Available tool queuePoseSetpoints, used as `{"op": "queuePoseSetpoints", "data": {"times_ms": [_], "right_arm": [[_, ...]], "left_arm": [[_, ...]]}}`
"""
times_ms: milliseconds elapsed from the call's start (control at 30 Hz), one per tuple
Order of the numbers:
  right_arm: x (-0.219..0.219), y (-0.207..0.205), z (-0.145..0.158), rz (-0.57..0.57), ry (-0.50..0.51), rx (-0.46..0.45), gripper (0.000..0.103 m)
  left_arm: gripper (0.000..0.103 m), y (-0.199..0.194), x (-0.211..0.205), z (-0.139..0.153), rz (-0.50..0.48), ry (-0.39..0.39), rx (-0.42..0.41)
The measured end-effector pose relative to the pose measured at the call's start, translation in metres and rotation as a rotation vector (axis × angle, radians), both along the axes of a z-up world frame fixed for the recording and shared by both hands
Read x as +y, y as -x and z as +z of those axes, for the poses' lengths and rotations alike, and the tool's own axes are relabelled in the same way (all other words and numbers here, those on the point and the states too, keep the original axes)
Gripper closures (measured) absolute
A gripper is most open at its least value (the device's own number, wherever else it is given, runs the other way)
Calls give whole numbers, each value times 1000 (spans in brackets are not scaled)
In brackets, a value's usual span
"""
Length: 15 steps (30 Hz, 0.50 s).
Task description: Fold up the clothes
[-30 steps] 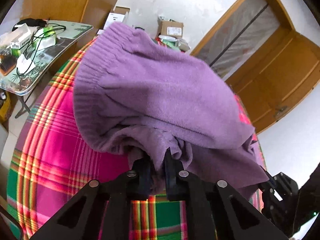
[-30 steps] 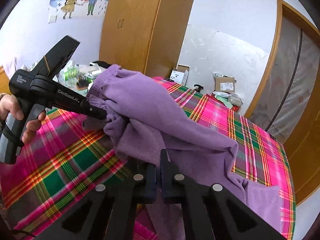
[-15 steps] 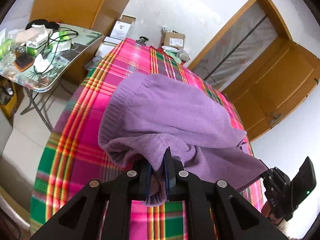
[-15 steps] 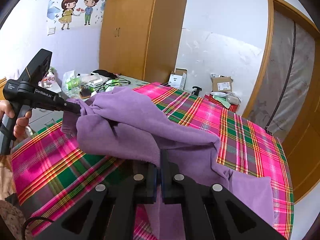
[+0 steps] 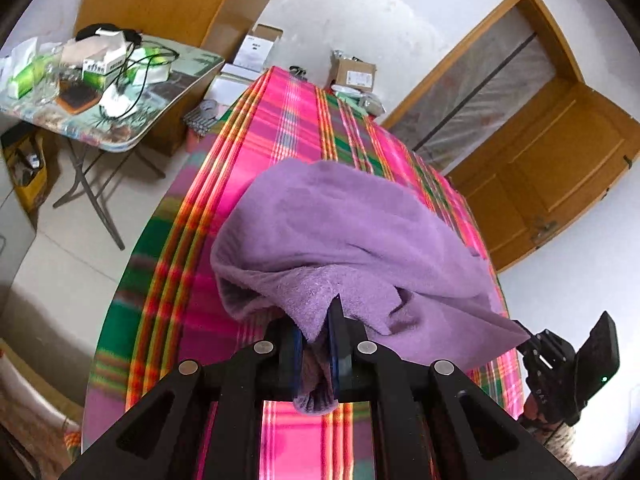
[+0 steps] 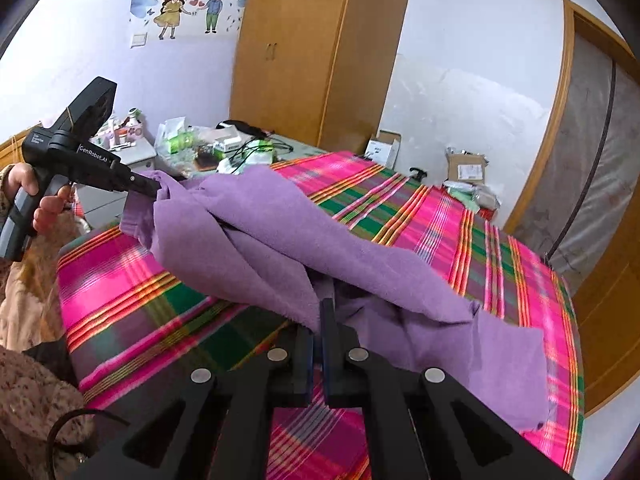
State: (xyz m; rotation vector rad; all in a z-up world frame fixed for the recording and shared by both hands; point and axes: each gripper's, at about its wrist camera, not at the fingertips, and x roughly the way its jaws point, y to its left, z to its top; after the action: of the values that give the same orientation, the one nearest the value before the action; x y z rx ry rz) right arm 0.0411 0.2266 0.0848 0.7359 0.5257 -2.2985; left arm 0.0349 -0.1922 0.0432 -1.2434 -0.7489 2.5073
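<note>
In the left wrist view, the left gripper (image 5: 316,344) is clamped on a thick bunch of the purple garment (image 5: 344,232), whose fleecy edge hangs down between its black fingers (image 5: 340,336). From there the cloth humps up and drapes away over the pink and green plaid bedspread (image 5: 280,120). Only this view shows the bed's left side: a bare tiled floor and a folding table (image 5: 172,92) crowded with boxes and cables. At the far right edge the right gripper (image 5: 560,372) appears small, at the garment's other end.

In the right wrist view, the right gripper (image 6: 318,332) is pinched tight on another fold of the purple garment (image 6: 280,224). A loose flap lies on the bedspread (image 6: 440,216) to the right. Only here can the cloth be seen stretched in the air across to the left gripper (image 6: 154,190), gripped by the person's hand (image 6: 38,200). Beyond stand a wooden wardrobe (image 6: 320,52), a cartoon wall sticker (image 6: 188,4) and cardboard boxes (image 6: 466,168) against the far wall.
</note>
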Motion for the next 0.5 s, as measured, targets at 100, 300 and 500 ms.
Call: {"op": "queuePoseSetpoints", "data": {"times_ms": [100,300,500], "right_arm": [[3,-12,-5,13,-6,-18,100],[8,-33,-9,39,-21,-31,100],[5,-46,-30,60,-32,-104,100]], "left_arm": [[92,-11,-4,-6,1,-11,-16],[93,-28,-17,-11,19,-56,-33],[92,-37,-19,-18,30,-25,-56]]}}
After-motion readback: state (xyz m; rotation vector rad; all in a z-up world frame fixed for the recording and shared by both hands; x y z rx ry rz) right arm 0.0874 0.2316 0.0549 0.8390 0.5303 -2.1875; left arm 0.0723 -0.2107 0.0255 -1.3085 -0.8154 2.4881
